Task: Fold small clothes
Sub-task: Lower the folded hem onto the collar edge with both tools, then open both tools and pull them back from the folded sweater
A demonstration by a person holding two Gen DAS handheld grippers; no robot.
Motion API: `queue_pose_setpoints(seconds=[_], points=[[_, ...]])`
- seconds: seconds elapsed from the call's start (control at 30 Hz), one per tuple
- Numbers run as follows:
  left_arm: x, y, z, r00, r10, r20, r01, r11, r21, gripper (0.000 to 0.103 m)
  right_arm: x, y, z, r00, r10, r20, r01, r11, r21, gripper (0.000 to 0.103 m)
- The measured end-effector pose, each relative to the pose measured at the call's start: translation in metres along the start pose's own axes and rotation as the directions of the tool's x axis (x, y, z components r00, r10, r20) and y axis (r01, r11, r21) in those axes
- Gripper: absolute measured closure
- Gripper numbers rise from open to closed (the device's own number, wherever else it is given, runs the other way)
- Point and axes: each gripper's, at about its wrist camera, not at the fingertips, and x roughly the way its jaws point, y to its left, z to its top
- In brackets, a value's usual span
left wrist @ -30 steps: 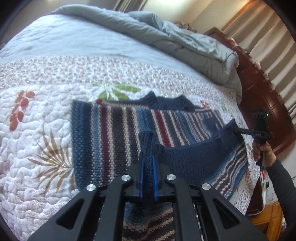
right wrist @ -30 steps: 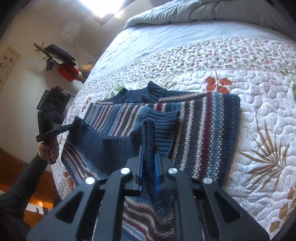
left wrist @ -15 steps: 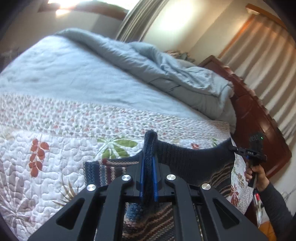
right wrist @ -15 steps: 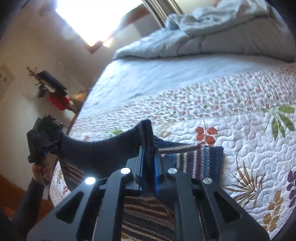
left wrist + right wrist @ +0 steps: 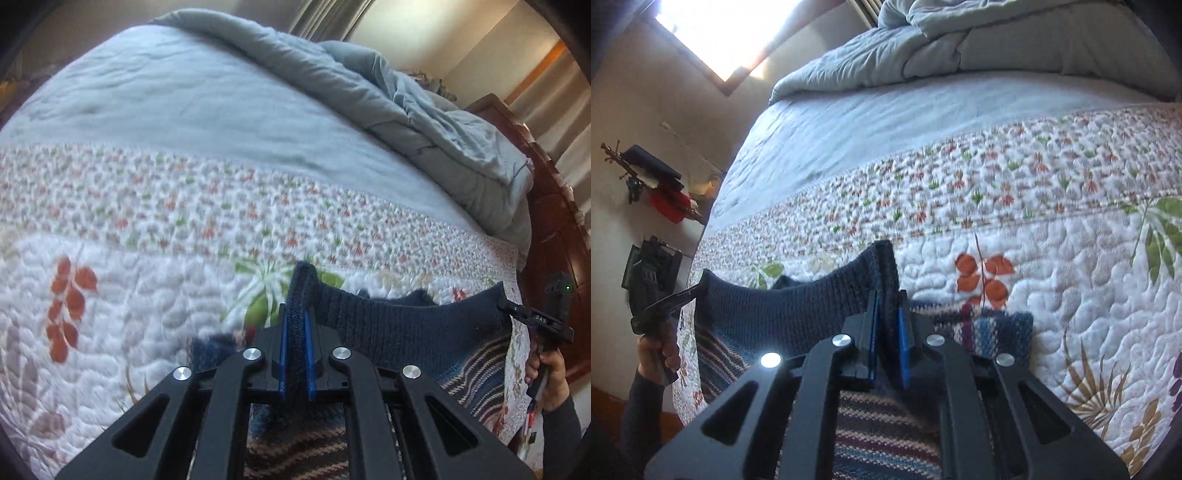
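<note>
Both tongs pinch the navy hem of a striped knit sweater (image 5: 406, 332) above a floral quilt (image 5: 147, 221): left gripper (image 5: 295, 332), right gripper (image 5: 888, 317). Only the left view shows "DAS" on the right gripper and a wooden headboard (image 5: 554, 236); only the right view shows a window (image 5: 738, 29).

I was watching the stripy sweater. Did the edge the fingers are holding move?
Yes. The sweater's navy edge has been carried up the bed, away from the person, over the sweater's striped body and towards the quilt's green leaf.

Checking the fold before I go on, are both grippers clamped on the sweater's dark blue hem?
Yes, the left gripper and right gripper each pinch the sweater hem.
</note>
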Motion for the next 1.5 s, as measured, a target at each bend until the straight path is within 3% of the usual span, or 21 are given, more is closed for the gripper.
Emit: queue_pose_setpoints(seconds=[0.17,0.43,0.67,1.0,1.07,1.13,1.2,1.33,1.4,1.5], points=[[0.002,-0.010,0.020,1.000,0.016,0.016,-0.016,1.000,0.023,0.096,0.008,-0.003,0.015,1.000,-0.016,0.018,0.015,1.000,0.013,0.095],[0.063,0.018,0.001,0.993,0.086,-0.081,-0.089,0.995,-0.040,0.096,0.053,-0.020,0.009,0.996,-0.071,-0.046,0.073,0.996,0.044,0.095],[0.060,0.018,0.012,0.996,0.066,-0.063,-0.069,0.996,-0.048,0.096,0.057,-0.018,0.018,0.997,-0.069,-0.032,0.070,0.996,0.049,0.095],[0.088,0.031,-0.002,0.984,0.113,-0.140,-0.121,0.991,-0.050,0.095,0.084,-0.037,0.008,0.992,-0.100,-0.080,0.107,0.990,0.089,0.094],[0.090,0.031,-0.002,0.982,0.125,-0.143,-0.132,0.990,-0.041,0.094,0.087,-0.039,0.007,0.991,-0.108,-0.082,0.116,0.989,0.095,0.093],[0.091,0.030,-0.003,0.979,0.139,-0.146,-0.146,0.989,-0.036,0.091,0.092,-0.040,0.006,0.987,-0.133,-0.094,0.141,0.985,0.095,0.073],[0.083,0.029,-0.002,0.982,0.135,-0.130,-0.142,0.989,-0.046,0.081,0.084,-0.047,0.007,0.986,-0.154,-0.062,0.161,0.980,0.119,0.057],[0.034,0.027,-0.002,0.998,0.060,0.009,-0.060,0.996,-0.066,0.061,0.050,-0.052,0.001,0.994,-0.112,0.002,0.111,0.984,0.138,0.056],[0.008,0.025,-0.014,0.999,0.005,0.054,-0.002,0.998,-0.059,0.059,0.037,-0.046,-0.013,0.994,-0.105,-0.004,0.105,0.990,0.090,0.056],[-0.011,0.017,-0.042,0.998,0.002,0.055,-0.003,1.000,0.008,0.059,0.031,-0.042,-0.034,0.987,-0.159,-0.026,0.160,0.986,0.043,0.056]])
